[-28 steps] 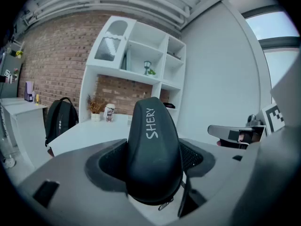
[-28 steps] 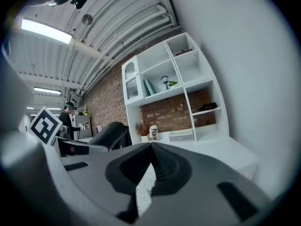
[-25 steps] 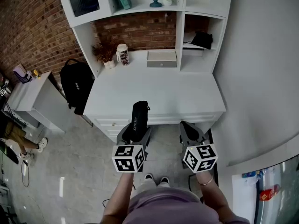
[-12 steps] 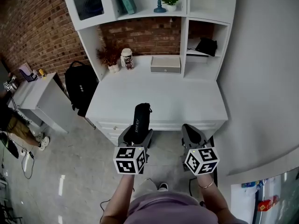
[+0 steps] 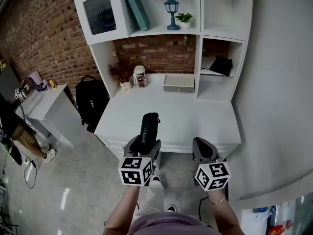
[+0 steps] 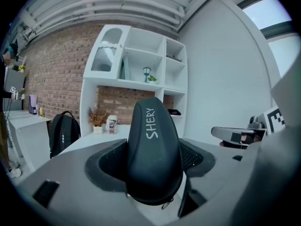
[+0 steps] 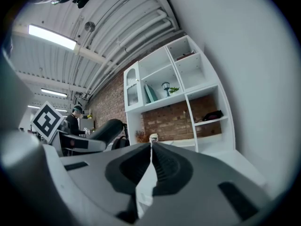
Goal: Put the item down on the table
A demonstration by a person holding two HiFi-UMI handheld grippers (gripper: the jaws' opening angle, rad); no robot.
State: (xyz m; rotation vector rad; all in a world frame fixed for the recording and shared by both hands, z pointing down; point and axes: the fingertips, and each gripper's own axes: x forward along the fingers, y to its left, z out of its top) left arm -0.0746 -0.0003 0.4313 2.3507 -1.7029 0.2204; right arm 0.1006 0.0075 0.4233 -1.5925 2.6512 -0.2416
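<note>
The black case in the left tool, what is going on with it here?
A person stands in front of a white desk with a tool in each hand. The left tool is shut on a black case marked SHERY and holds it at the desk's front edge; the case does not appear to be set down yet. The right tool is shut and empty beside it.
</note>
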